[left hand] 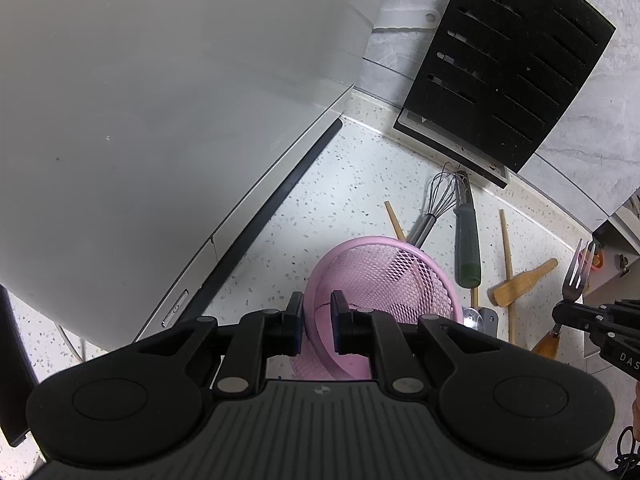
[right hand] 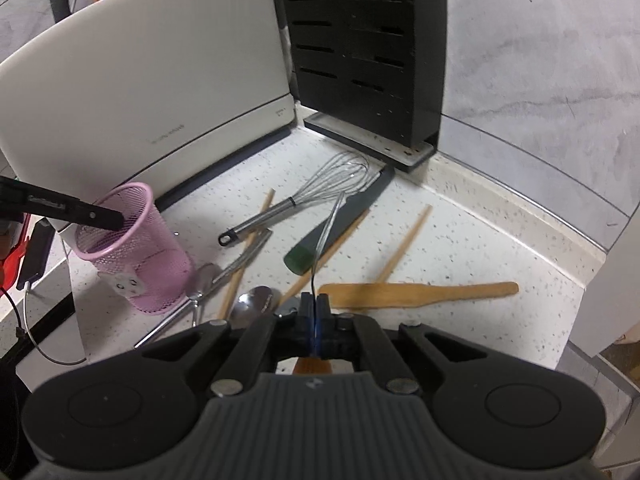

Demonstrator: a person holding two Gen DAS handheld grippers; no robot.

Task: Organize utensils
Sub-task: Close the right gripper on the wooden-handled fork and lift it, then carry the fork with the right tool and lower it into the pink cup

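Closest to the left wrist camera, the left gripper (left hand: 316,312) was clamped narrowly on the rim of the pink mesh cup (left hand: 380,276), one finger outside the wall and the other inside. From the right wrist view that cup (right hand: 136,248) stood upright on the speckled counter (right hand: 460,240), just in front of a large white appliance (right hand: 140,92), with the left gripper's finger reaching over its rim.

The right gripper (right hand: 315,308) was pinched fully together on a fork (right hand: 320,248), seen edge-on as a thin line rising from between the pads (its tines (left hand: 580,264) showed clearly in the left wrist view, pointing up above the black fingers, and its amber handle hung below them). The fork was off the counter.

On the counter lay the rest of the utensils: a wire whisk (right hand: 304,196) with its handle pointing towards the cup, a green-handled knife (right hand: 340,220) beside it, a wooden spatula (right hand: 420,292) lying crosswise near the right gripper, several chopsticks (right hand: 404,244) scattered and crossing one another, and spoons (right hand: 256,304) just beside the cup's base. A black slotted knife block (right hand: 360,52) stood in the corner against the grey marbled wall (right hand: 540,60), touching neither the cup nor the loose utensils apart from the whisk head lying near its tray.
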